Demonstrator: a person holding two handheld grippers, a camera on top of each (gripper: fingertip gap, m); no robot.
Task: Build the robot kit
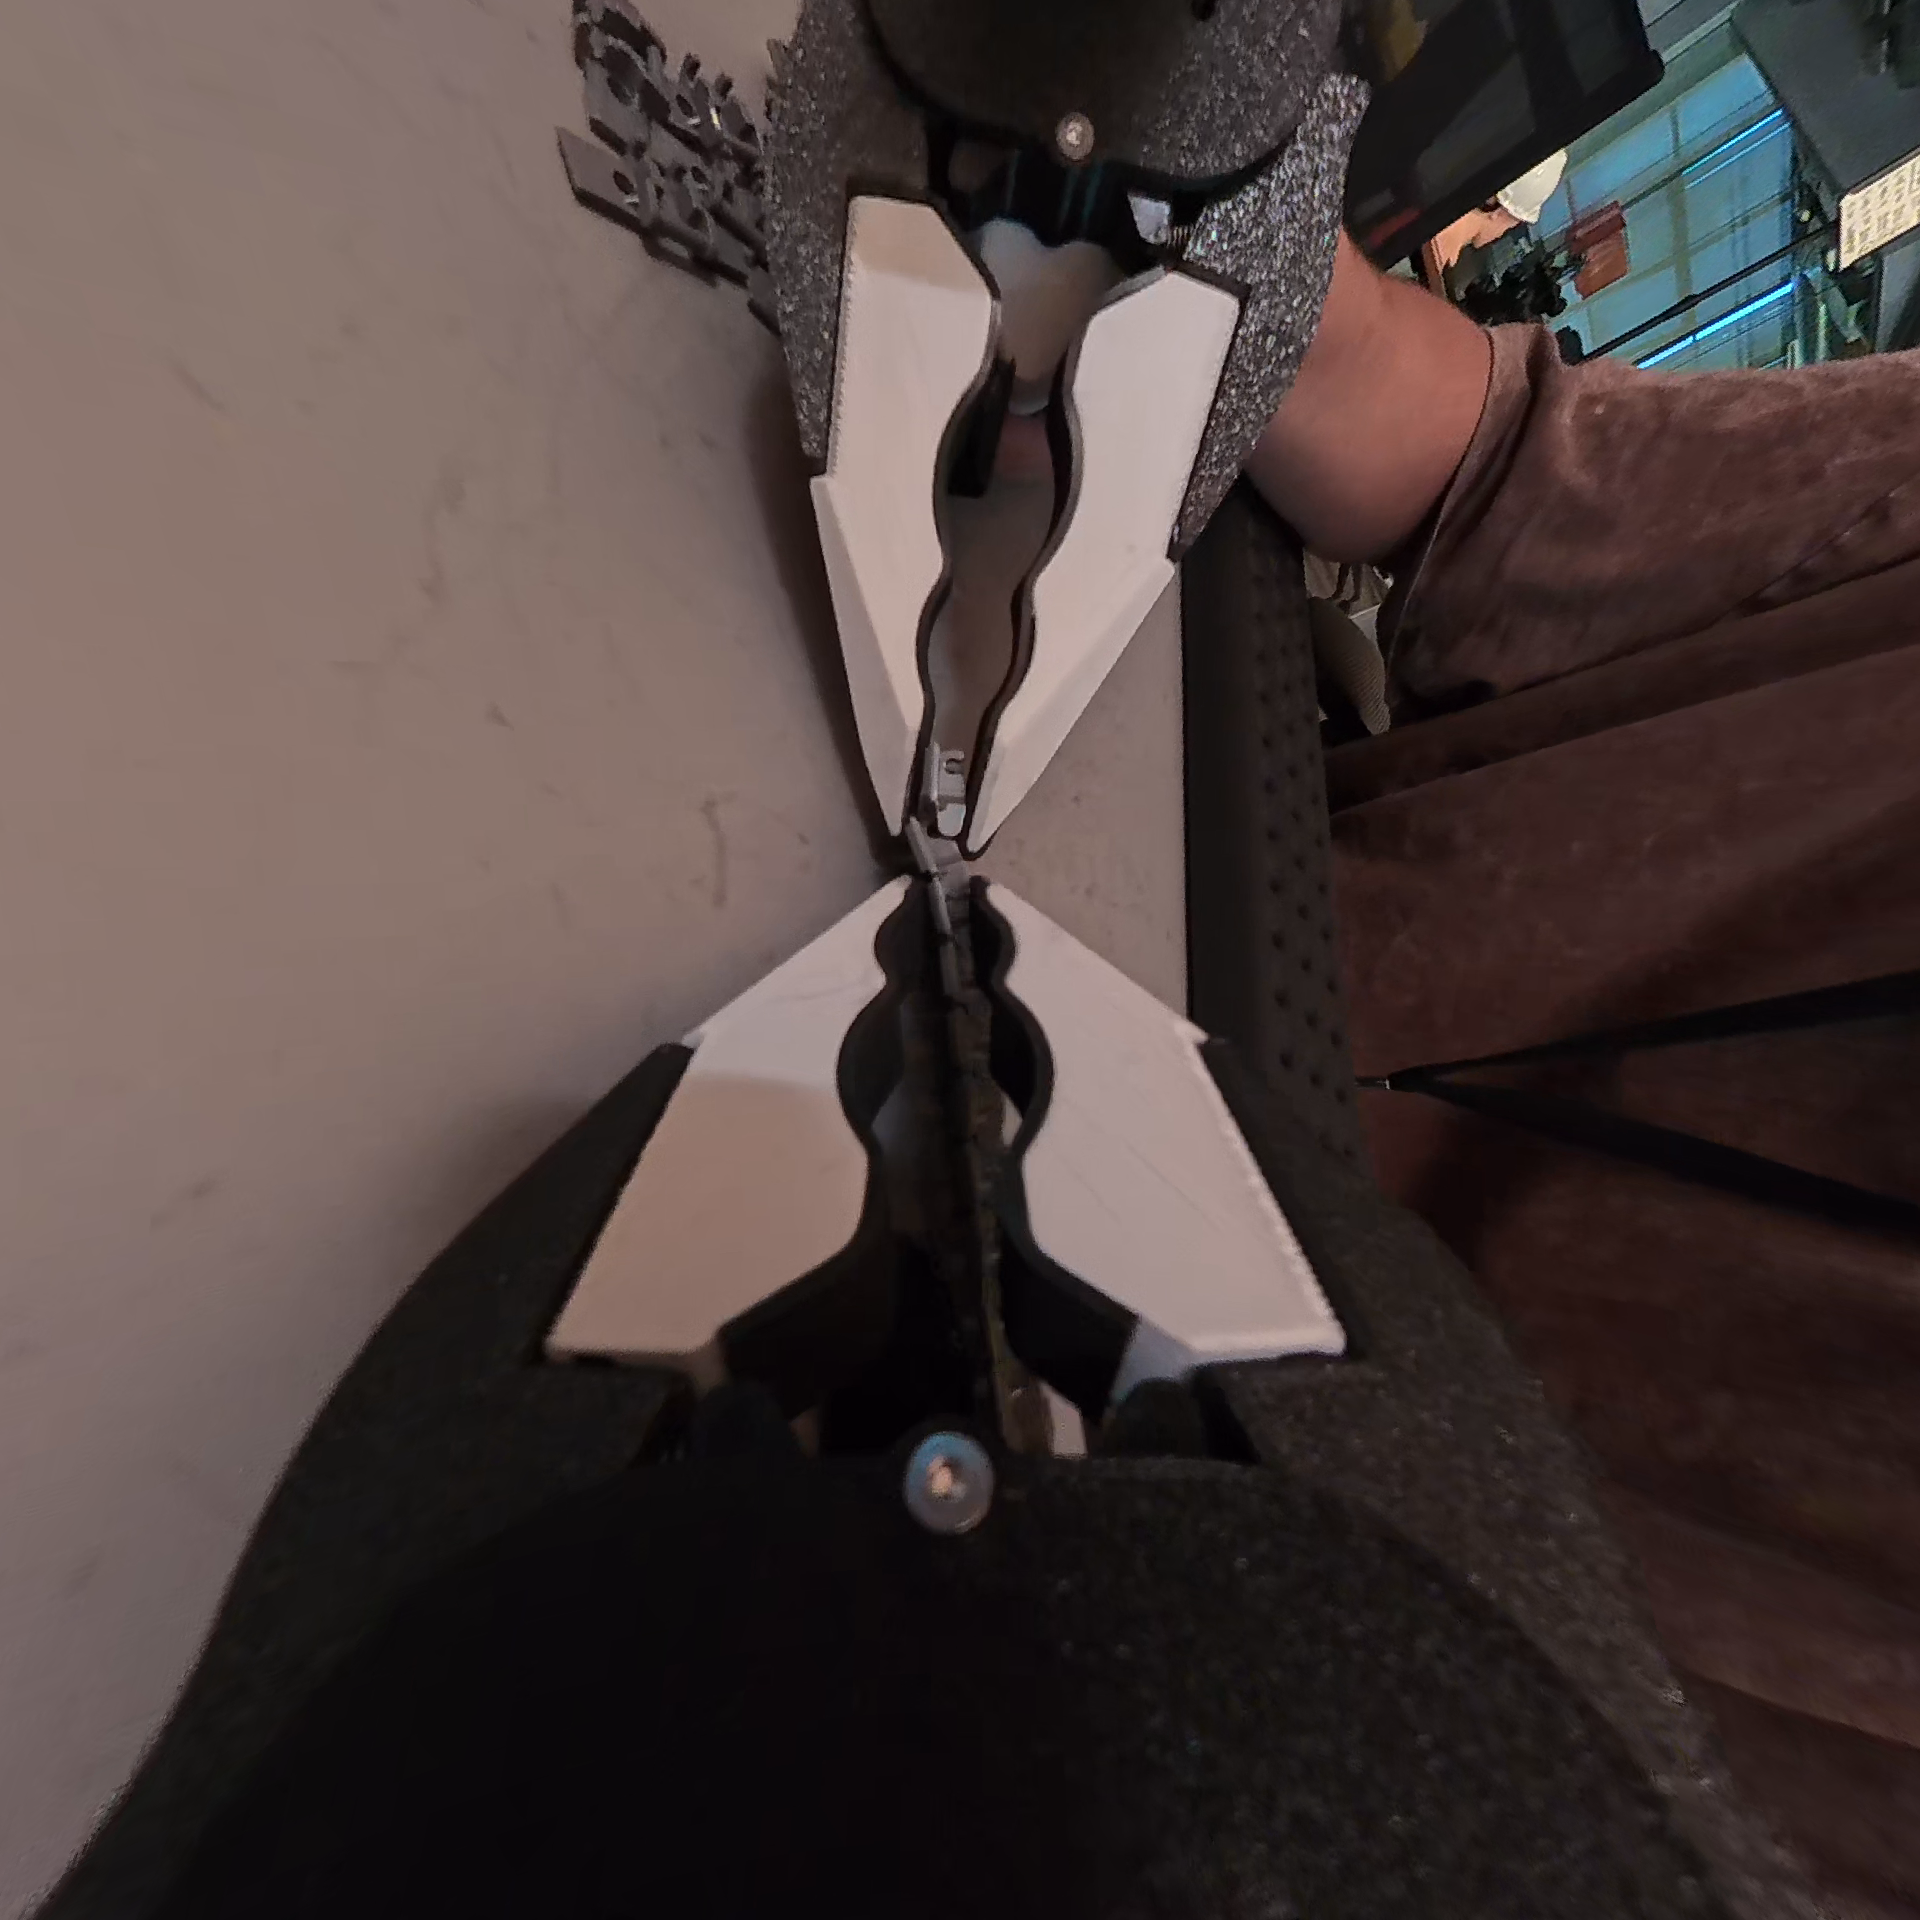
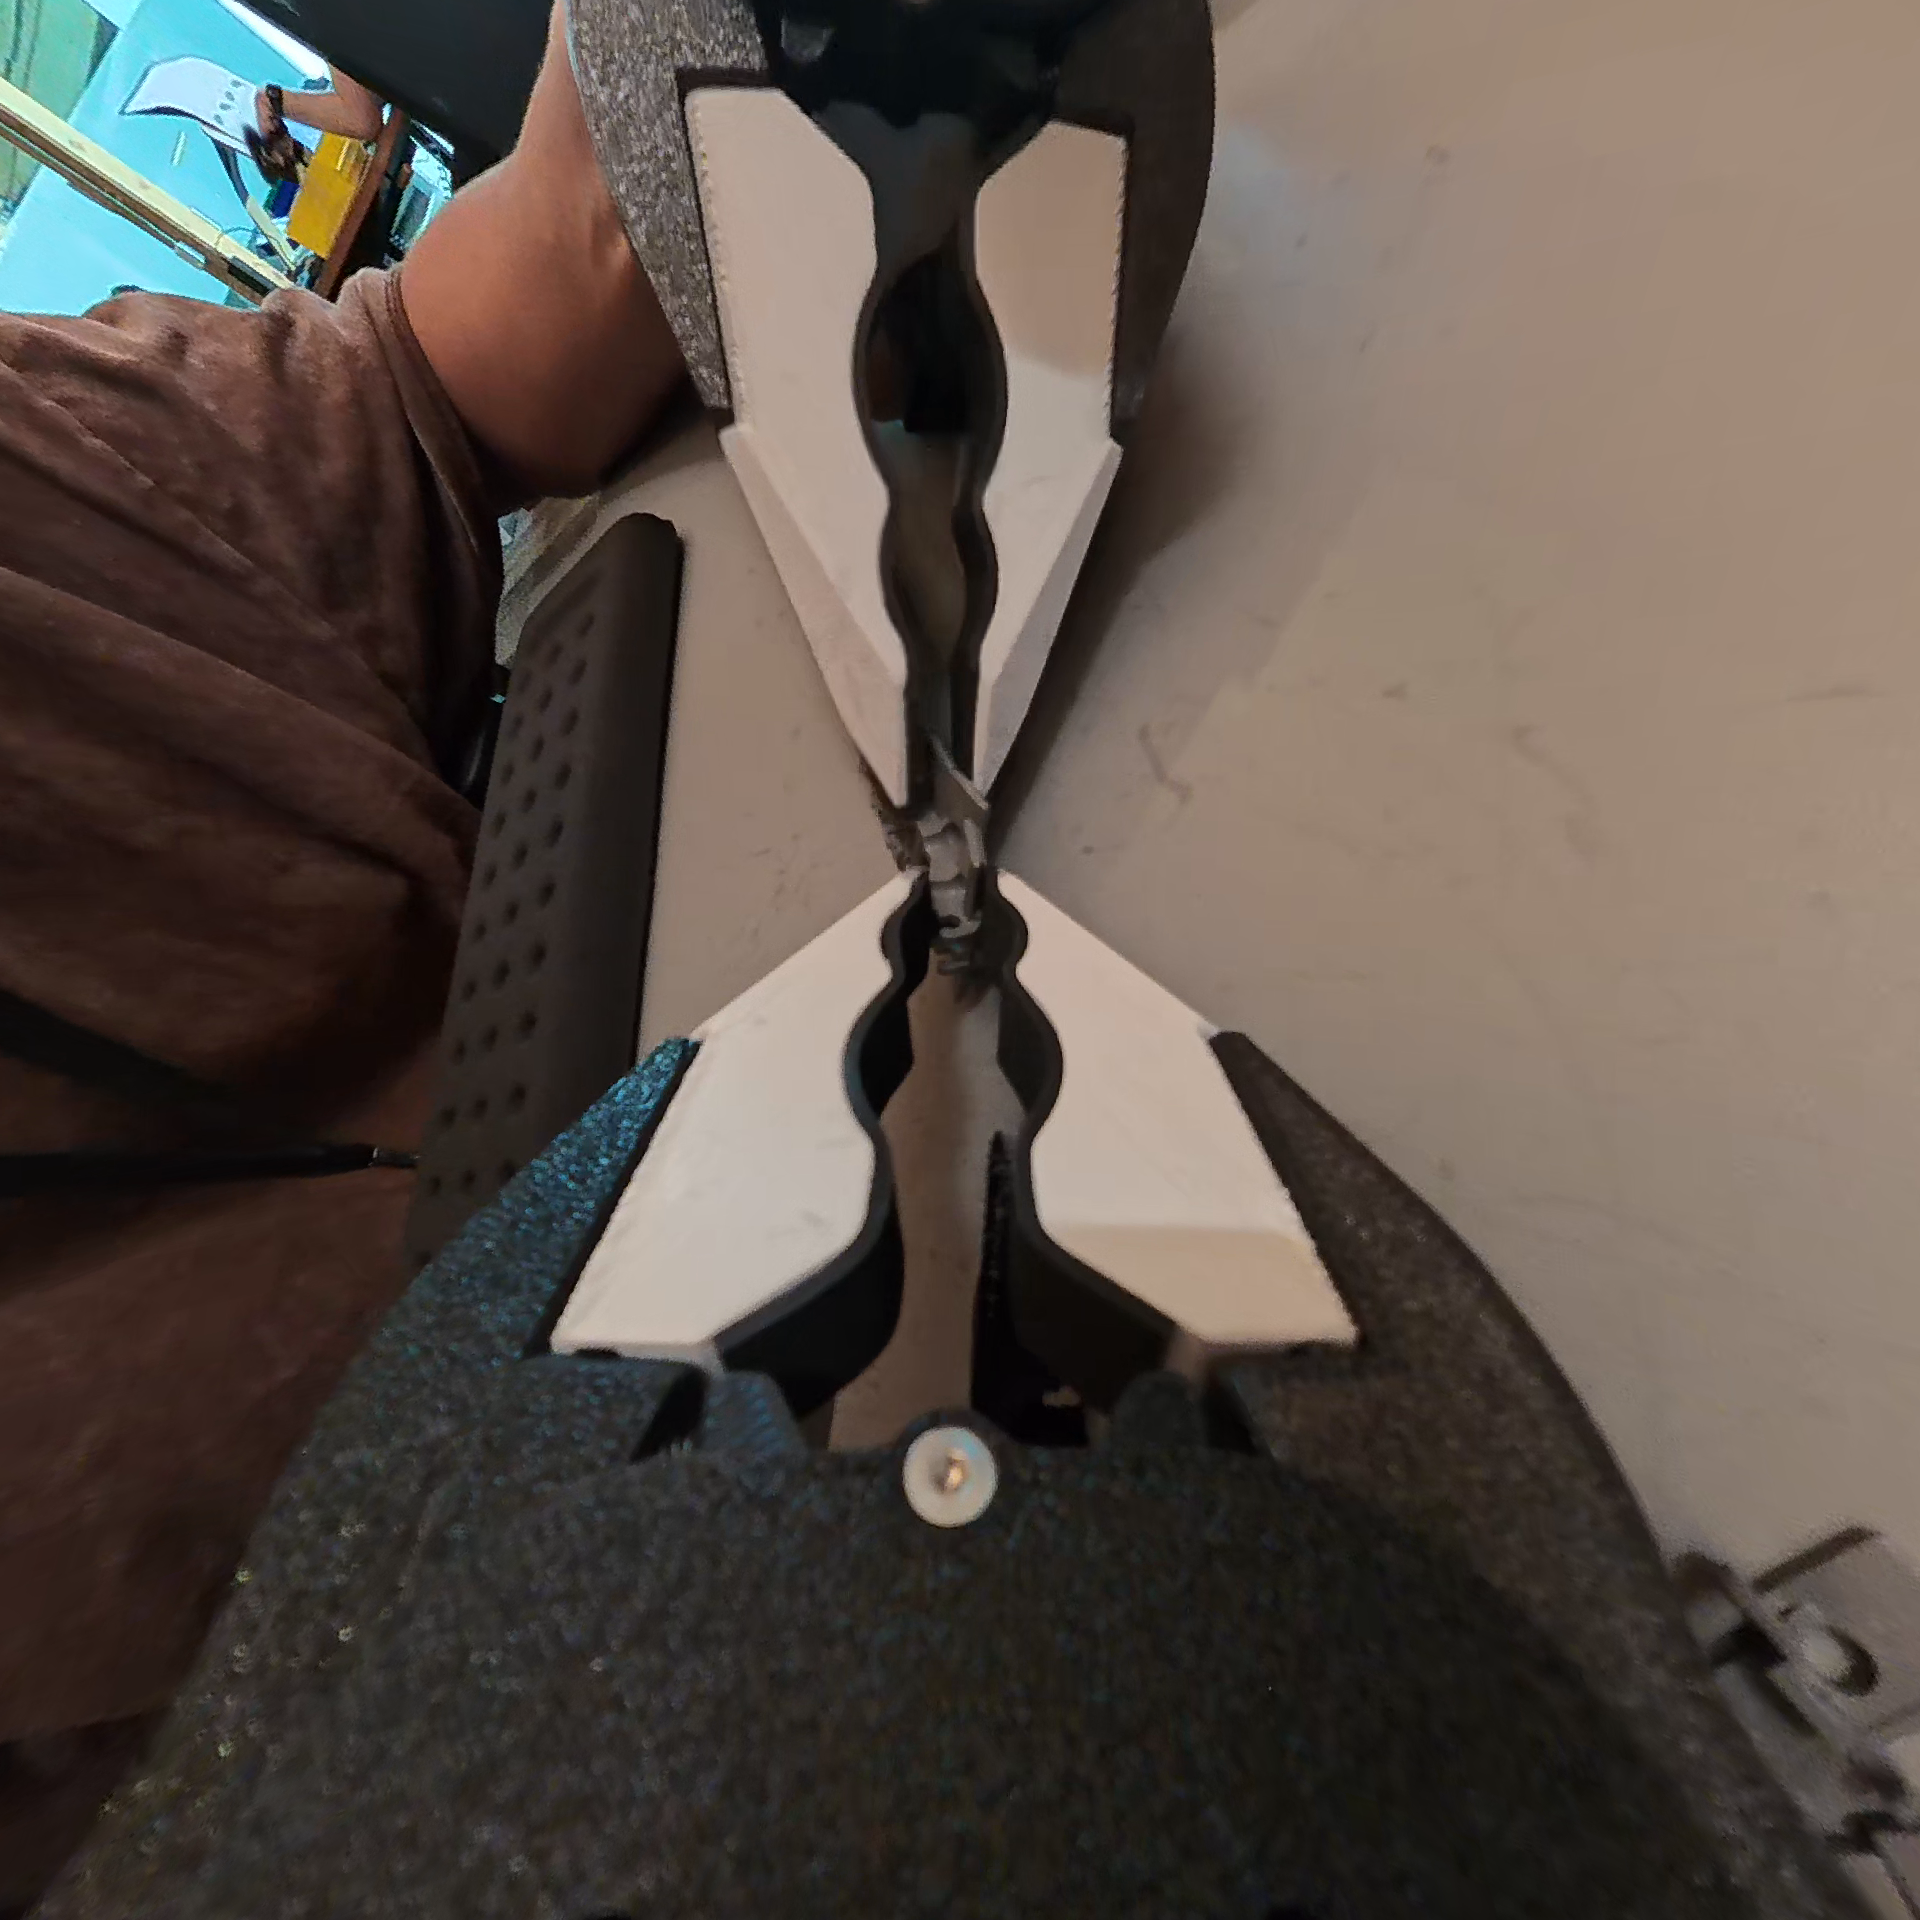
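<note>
Grey small parts [image 1: 940,831] pinched between two grippers, tip to tip, frame centre.
Left gripper [image 1: 943,896] and right gripper [image 2: 951,904] jaws narrow, each clamping a part; table [image 1: 364,623] behind.

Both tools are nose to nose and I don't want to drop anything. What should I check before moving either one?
1. Left tool shut on the thin grey strip: ok.
2. Right tool shut on the small grey piece: ok.
3. Strip and piece meet between the tool tips: ok.
4. Strip and piece locked together: cannot tell, the joint is too small.
5. Tools lifted off the table: cannot tell.
6. Pile of grey parts apart from both tools: ok.
</note>
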